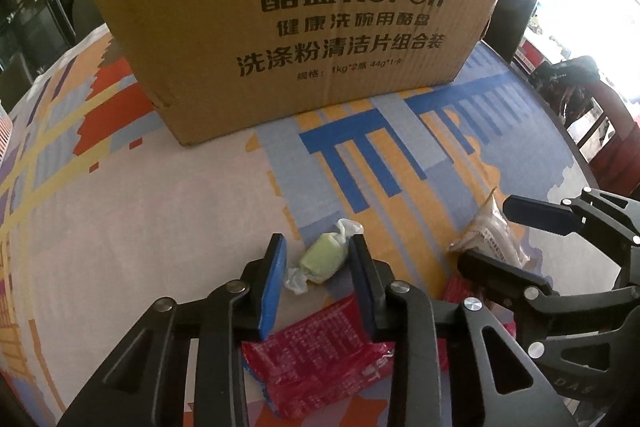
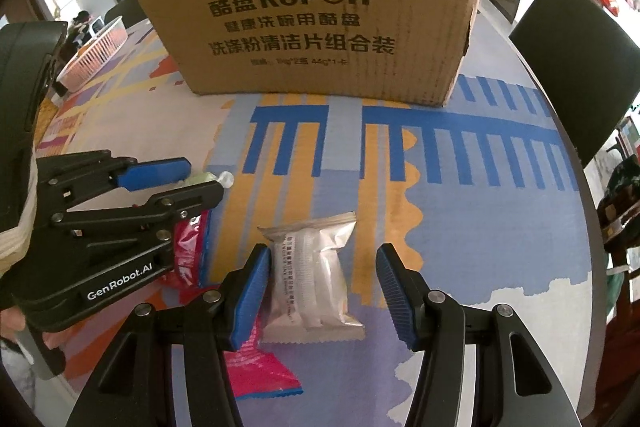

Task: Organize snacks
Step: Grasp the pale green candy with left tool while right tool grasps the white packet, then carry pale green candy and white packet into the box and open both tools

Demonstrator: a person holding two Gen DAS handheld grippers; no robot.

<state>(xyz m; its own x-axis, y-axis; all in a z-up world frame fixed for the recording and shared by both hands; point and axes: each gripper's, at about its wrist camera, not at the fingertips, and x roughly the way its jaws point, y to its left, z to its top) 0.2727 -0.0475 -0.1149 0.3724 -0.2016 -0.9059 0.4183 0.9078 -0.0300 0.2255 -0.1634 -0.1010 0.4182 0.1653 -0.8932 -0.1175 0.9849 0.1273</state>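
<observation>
Left gripper [image 1: 318, 259] straddles the green candy [image 1: 320, 259] on the tablecloth [image 1: 140, 247]; right pad touches it, left pad has a sliver of gap, so no clamp yet. Right gripper [image 2: 324, 285] has its fingers well apart around the silver packet [image 2: 316, 275], left pad at its edge, right pad clear. Red wrapper [image 1: 316, 347] lies under the left gripper. Cardboard box [image 1: 296, 11] stands behind.
</observation>
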